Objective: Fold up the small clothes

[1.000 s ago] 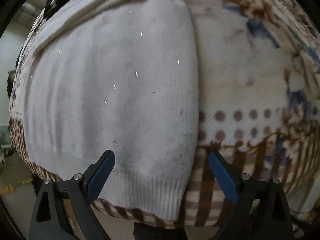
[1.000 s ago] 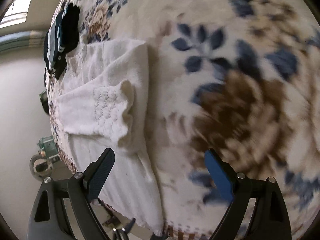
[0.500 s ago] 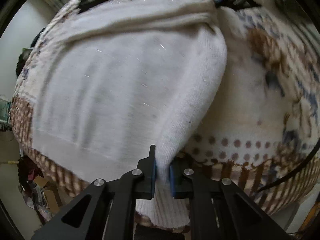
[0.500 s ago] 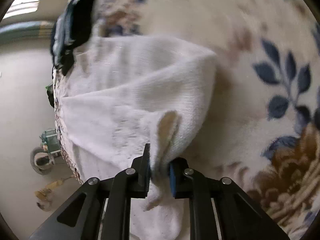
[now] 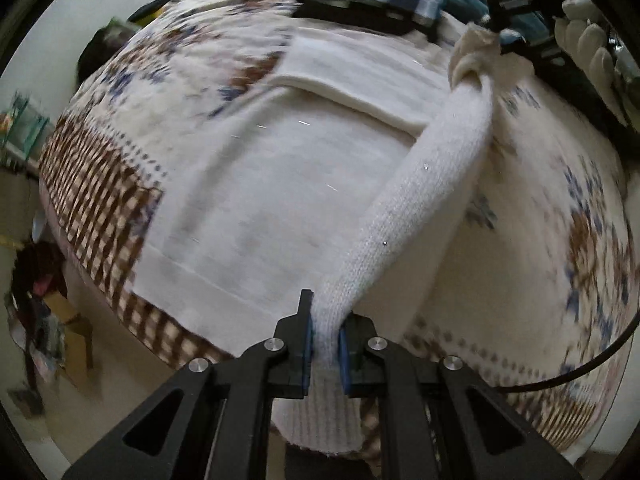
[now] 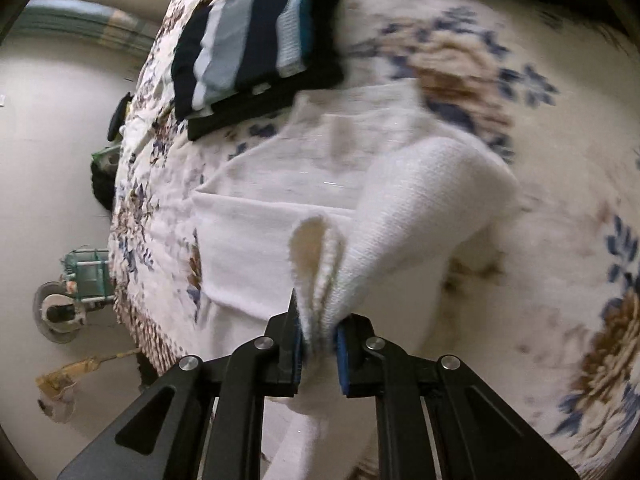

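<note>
- One flowered blanket [image 5: 580, 240] fills most of both views, with a brown checked border at the lower left of the left wrist view.
- One white sweater [image 5: 260, 184] lies spread on the blanket at the centre of both views; its right-hand side is lifted into a long ridge that runs from bottom centre to the upper right in the left wrist view.
- One folded striped garment [image 6: 252, 40] lies on the blanket at the upper left of the right wrist view, just beyond the sweater.
- Two grippers are in view. The left gripper [image 5: 325, 350], at bottom centre of its view, is clamped on the sweater's ribbed hem edge.
- The right gripper [image 6: 318, 338] has just closed and pinches bunched folds of the sweater at bottom centre of its own view.
</note>
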Demonstrator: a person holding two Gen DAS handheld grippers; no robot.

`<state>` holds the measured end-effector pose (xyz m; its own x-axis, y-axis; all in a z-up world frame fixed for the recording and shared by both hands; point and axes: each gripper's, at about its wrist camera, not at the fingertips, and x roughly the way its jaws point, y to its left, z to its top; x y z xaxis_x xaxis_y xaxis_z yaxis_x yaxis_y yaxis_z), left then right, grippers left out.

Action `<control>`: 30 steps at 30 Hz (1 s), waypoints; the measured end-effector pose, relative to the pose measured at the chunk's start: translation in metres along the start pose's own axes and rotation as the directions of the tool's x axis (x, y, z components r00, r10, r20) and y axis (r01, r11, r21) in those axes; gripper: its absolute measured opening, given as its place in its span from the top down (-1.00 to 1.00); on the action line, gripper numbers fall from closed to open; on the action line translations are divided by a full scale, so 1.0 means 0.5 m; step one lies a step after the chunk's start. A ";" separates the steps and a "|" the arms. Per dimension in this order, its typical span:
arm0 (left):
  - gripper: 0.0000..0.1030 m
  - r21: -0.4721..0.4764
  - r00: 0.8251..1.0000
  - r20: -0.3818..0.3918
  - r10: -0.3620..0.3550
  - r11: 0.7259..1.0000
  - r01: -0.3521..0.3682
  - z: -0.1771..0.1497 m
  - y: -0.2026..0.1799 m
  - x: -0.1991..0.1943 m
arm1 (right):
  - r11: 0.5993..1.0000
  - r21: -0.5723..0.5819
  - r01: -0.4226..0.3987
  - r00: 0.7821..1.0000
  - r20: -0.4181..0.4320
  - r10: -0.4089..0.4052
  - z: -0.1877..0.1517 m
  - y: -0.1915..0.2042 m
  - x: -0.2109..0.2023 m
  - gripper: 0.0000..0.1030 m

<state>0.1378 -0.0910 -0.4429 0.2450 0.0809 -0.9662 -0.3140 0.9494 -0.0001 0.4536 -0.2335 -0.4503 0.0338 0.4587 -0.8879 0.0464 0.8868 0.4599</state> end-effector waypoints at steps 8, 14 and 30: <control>0.84 -0.091 0.997 -0.062 -0.037 0.995 0.032 0.084 0.209 0.069 | 0.992 -0.059 0.115 0.993 -0.028 -0.117 0.052 0.271 0.175 0.74; 0.84 -0.121 0.995 -0.091 -0.051 0.992 0.040 0.128 0.306 0.149 | 0.972 -0.082 0.222 0.973 -0.046 -0.226 0.086 0.372 0.315 0.74; 0.62 -0.389 0.974 -0.174 -0.145 0.919 0.067 0.086 0.551 0.187 | 0.993 -0.083 0.083 0.988 -0.124 -0.093 0.061 0.473 0.428 -0.03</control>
<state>0.1136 0.1913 -0.5223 0.1246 -0.1115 -0.9859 -0.6284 0.7601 -0.1654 0.5022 0.0724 -0.5312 -0.0950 0.3782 -0.9208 -0.0341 0.9233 0.3827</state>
